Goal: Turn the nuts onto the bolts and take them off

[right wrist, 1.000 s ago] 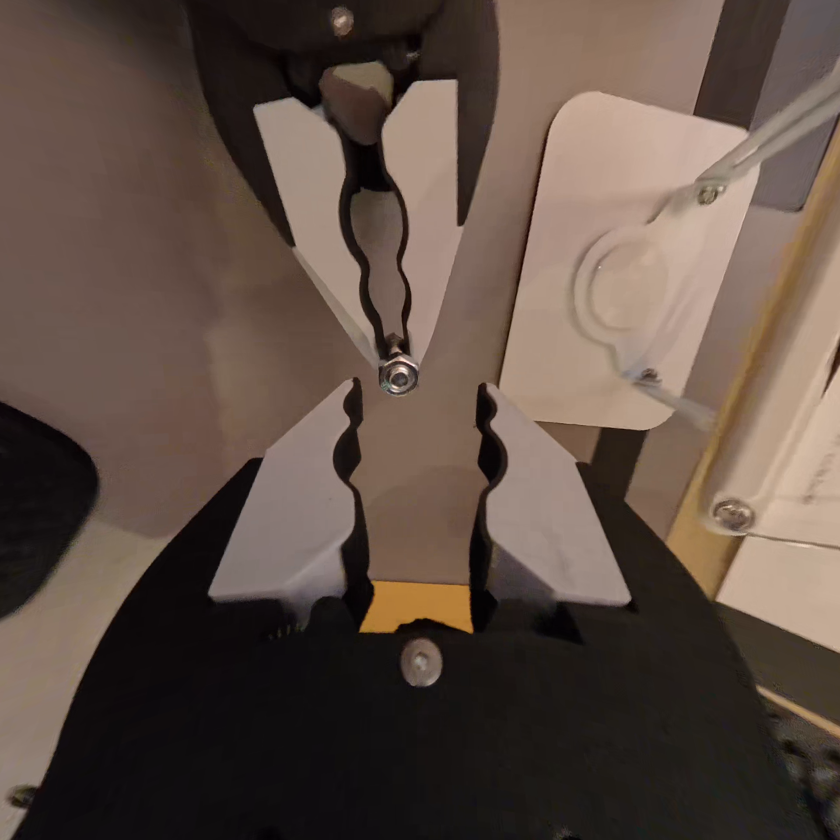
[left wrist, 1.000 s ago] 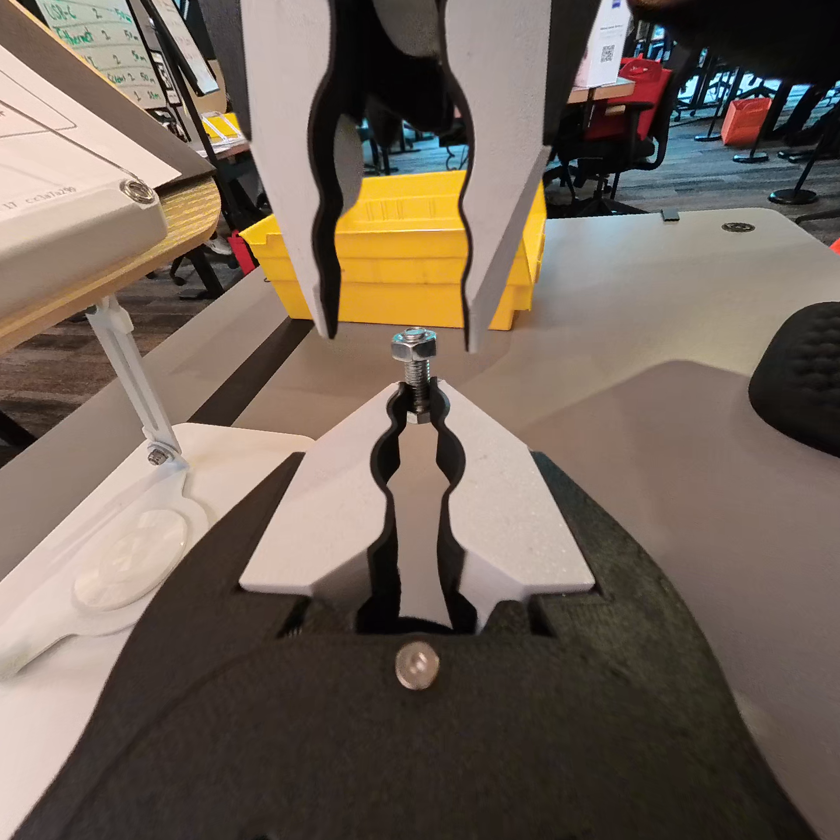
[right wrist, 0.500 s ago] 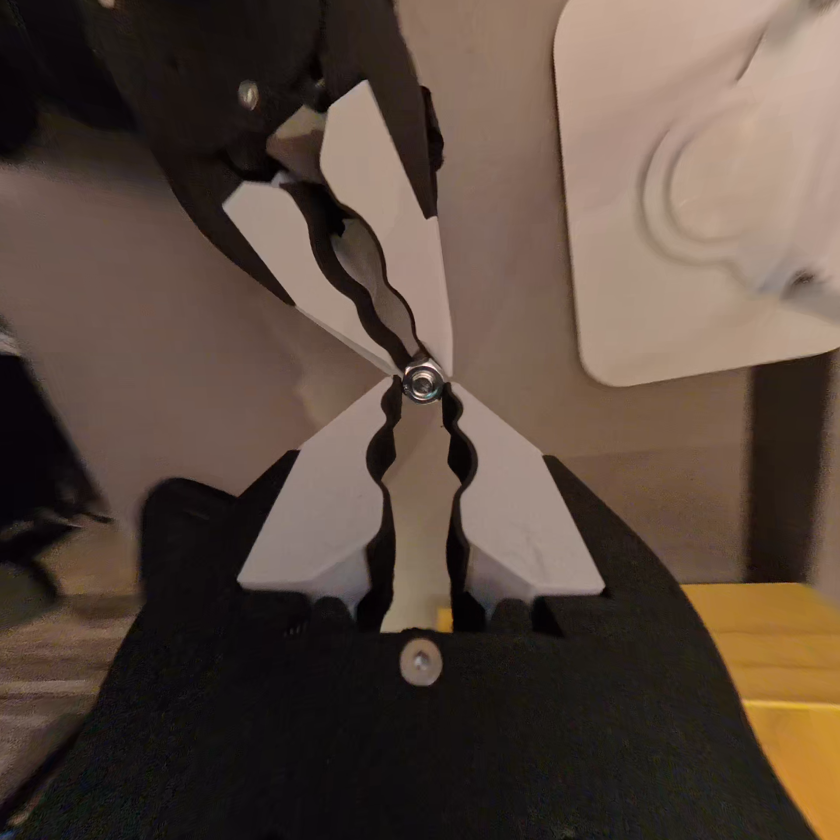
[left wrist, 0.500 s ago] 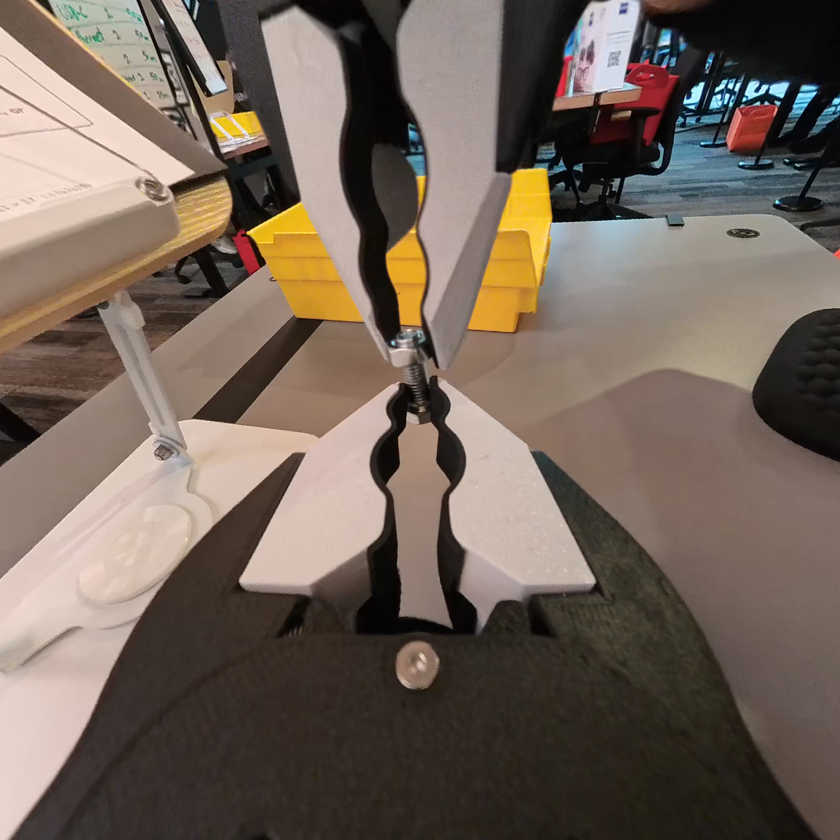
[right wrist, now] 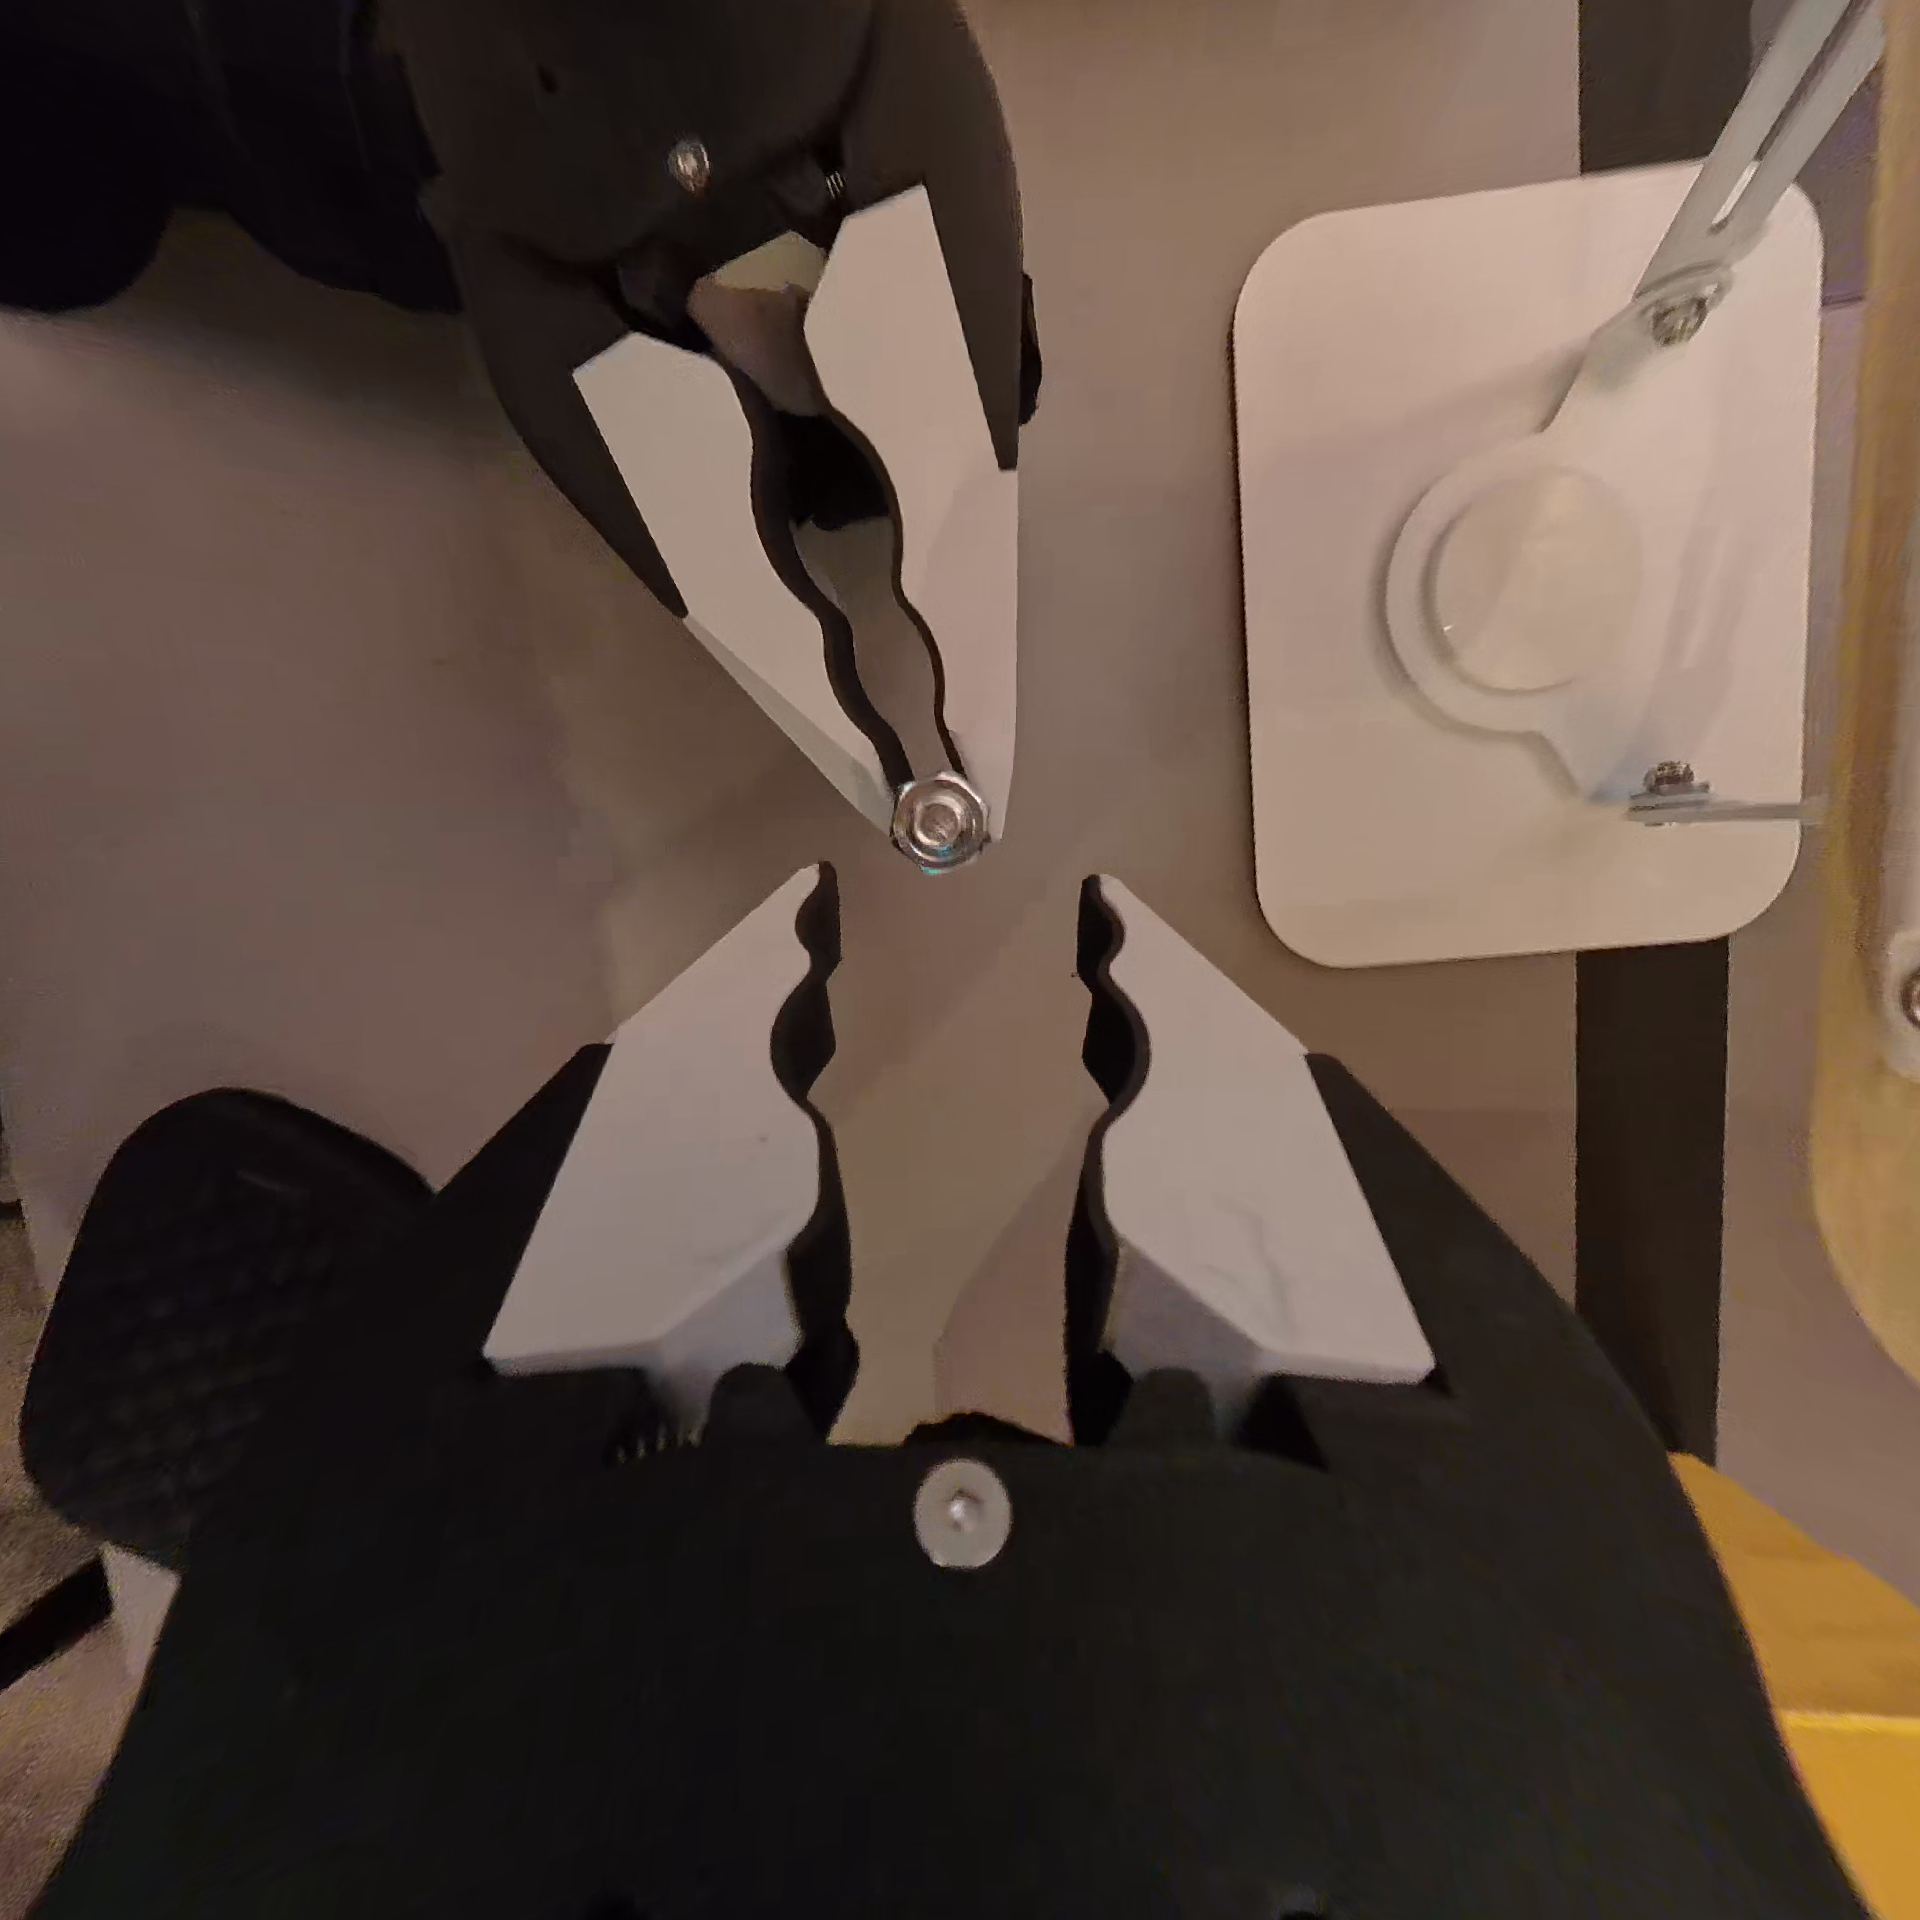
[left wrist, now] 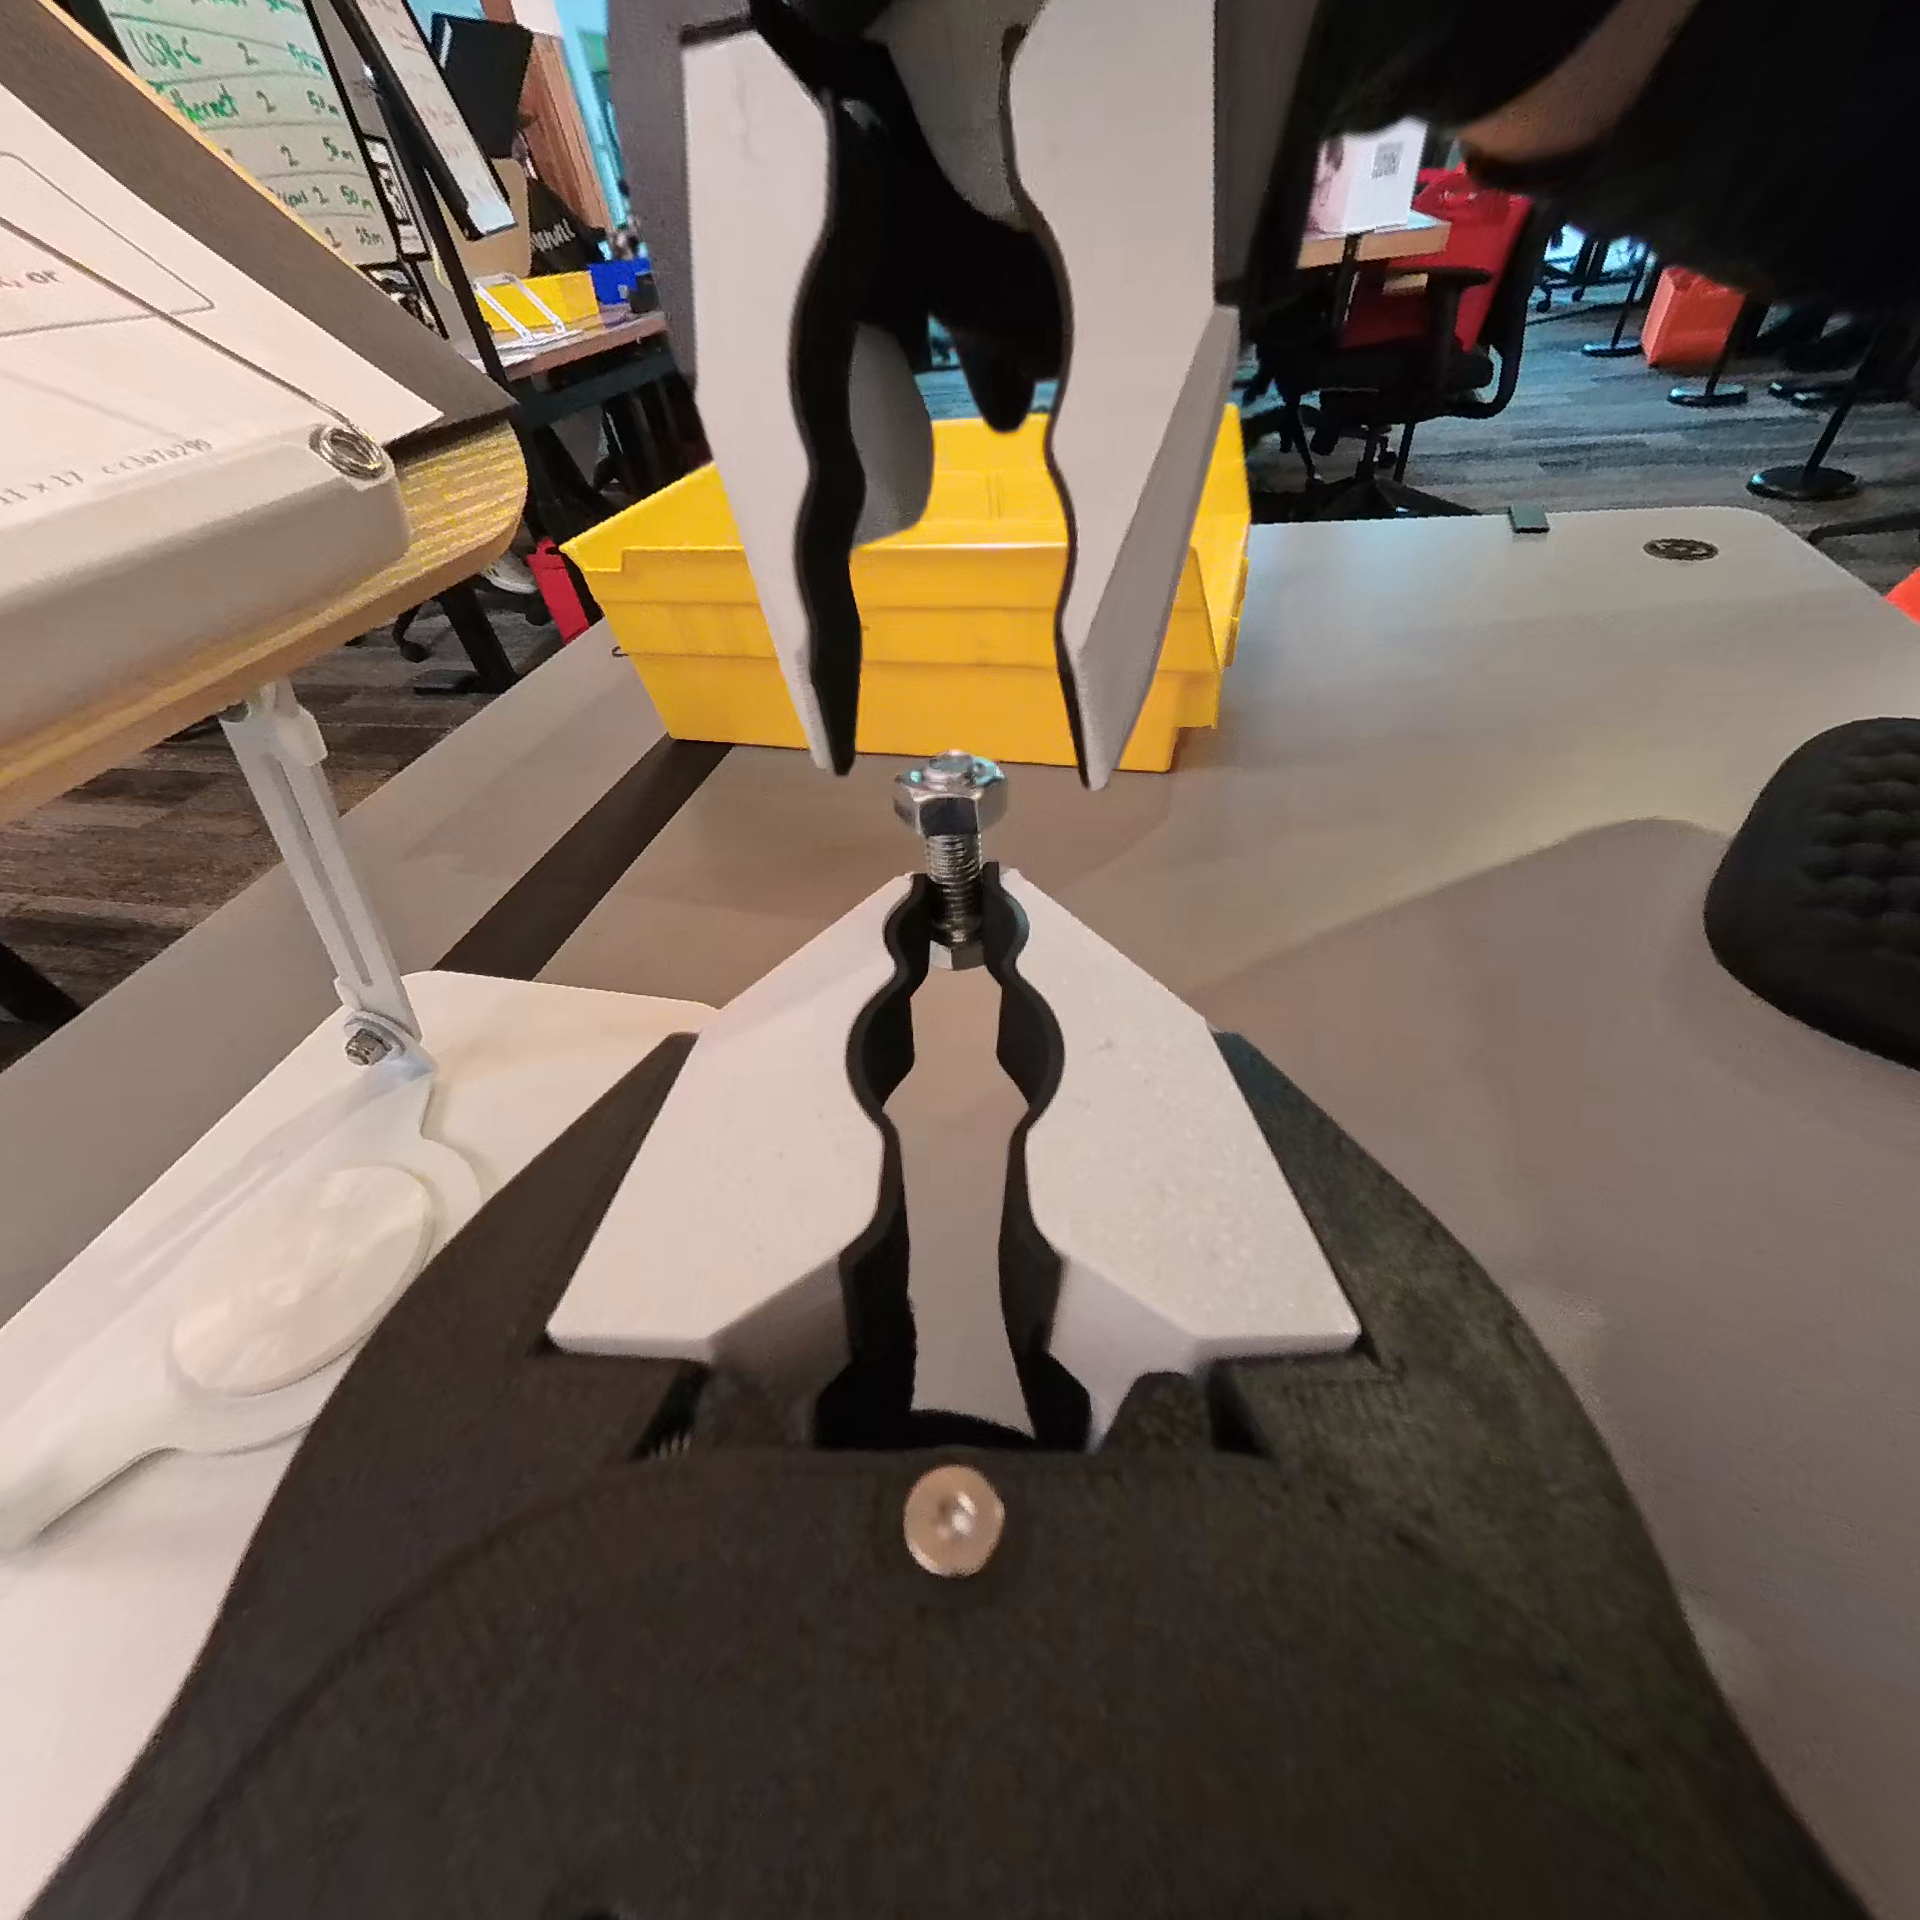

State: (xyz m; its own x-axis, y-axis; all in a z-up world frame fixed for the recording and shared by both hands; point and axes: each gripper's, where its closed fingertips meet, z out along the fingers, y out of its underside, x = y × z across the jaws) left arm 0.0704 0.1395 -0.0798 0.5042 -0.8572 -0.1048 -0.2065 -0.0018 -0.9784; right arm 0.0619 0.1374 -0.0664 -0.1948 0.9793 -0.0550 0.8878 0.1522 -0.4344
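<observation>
A: Entry, left gripper [left wrist: 951,909]. Fingers clenched on the lower end of the bolt [left wrist: 951,883], which stands upright between the tips, threads showing above them.

B: Nut [left wrist: 949,802]?

A: Threaded on at the top end of the bolt, above the bare threads. From the right wrist view the nut [right wrist: 940,826] is seen end-on, at 12 o'clock from the right gripper [right wrist: 956,883].

B: Right gripper state?

A: Released. Fingers spread, tips on either side of the nut, apart from it. In the left wrist view the right gripper [left wrist: 961,774] points down from 12 o'clock, tips level with the top of the nut, a gap on both sides.

B: Left gripper from the other side?

A: In the right wrist view the left gripper [right wrist: 940,800] comes in from 11 o'clock, tips closed around the bolt [right wrist: 940,831] beneath the nut.

B: Surroundings?

A: Grey table [left wrist: 1455,727]. Yellow bin [left wrist: 935,623] at 12 o'clock behind the right gripper. White base plate [right wrist: 1527,582] with a metal strut at 2 o'clock in the right wrist view. Black pad [left wrist: 1829,904] at 3 o'clock in the left wrist view.
</observation>
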